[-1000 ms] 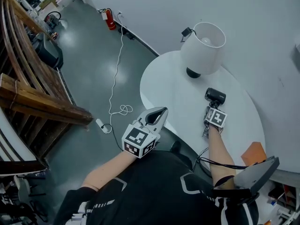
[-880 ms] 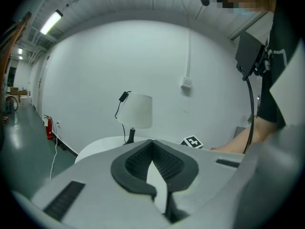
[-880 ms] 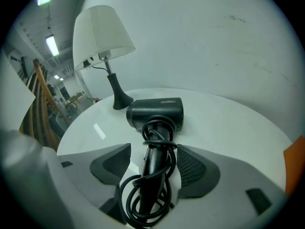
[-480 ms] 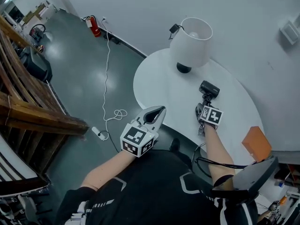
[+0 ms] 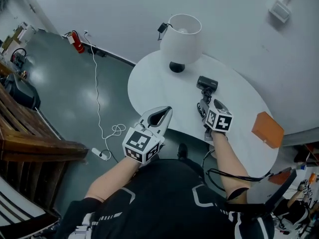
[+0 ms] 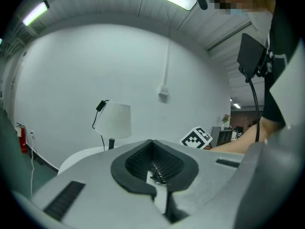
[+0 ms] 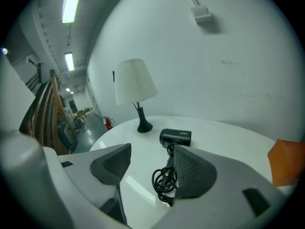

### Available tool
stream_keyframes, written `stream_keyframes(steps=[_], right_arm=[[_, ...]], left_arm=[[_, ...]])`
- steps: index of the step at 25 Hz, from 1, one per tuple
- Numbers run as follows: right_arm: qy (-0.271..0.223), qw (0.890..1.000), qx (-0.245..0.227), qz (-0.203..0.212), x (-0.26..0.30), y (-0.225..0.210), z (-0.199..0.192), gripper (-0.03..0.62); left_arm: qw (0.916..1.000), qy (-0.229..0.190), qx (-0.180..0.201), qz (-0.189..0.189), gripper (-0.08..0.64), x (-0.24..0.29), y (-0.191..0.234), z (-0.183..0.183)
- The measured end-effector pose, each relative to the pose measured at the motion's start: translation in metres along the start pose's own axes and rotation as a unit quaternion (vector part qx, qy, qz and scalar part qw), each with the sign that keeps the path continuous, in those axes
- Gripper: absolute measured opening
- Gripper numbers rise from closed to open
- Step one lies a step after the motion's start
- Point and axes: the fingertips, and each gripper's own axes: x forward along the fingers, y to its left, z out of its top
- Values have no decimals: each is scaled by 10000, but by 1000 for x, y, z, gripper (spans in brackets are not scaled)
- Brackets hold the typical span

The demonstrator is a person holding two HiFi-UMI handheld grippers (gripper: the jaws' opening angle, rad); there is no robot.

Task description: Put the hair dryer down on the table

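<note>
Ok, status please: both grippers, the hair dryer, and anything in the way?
Left gripper shut, empty. Right gripper open, cord coil between its jaws. Hair dryer lying on the table, near the lamp. Nothing in the way.

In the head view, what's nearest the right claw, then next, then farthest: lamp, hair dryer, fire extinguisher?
1. Hair dryer, on the table, just ahead.
2. Lamp, at the table's back.
3. Fire extinguisher, on the floor, far left.

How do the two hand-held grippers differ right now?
The left hand-held gripper has its jaws closed on nothing; the right hand-held gripper has them apart. The left hangs by the near edge of the table; the right reaches over it, just behind the hair dryer. Both carry marker cubes.
</note>
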Motion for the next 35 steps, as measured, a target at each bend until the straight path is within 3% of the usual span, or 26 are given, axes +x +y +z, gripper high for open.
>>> stream_keyframes(steps=[4, 13, 16, 18, 26, 35], right_arm=[[-460, 9983, -337, -88, -39, 13, 26, 287], [-1661, 9853, -198, -333, -140, 29, 69, 284], [-2073, 9767, -154, -536, -177, 34, 82, 201], [-2259, 9715, -243, -674, -198, 38, 88, 190], [-2629, 9597, -331, -940, -254, 41, 99, 117], [-2608, 9599, -476, -913, -277, 13, 99, 101]], left_arm=[[9993, -139, 75, -343, 6, 2, -11, 9], [9958, -413, 211, -790, 6, 8, -26, 35], [9929, -505, 215, -1051, 6, 9, -34, 45], [9906, -628, 184, -1199, 6, 10, -39, 54], [9844, -730, 368, -1560, 5, 8, -76, 73], [9823, -849, 517, -1589, 5, 19, -111, 93]])
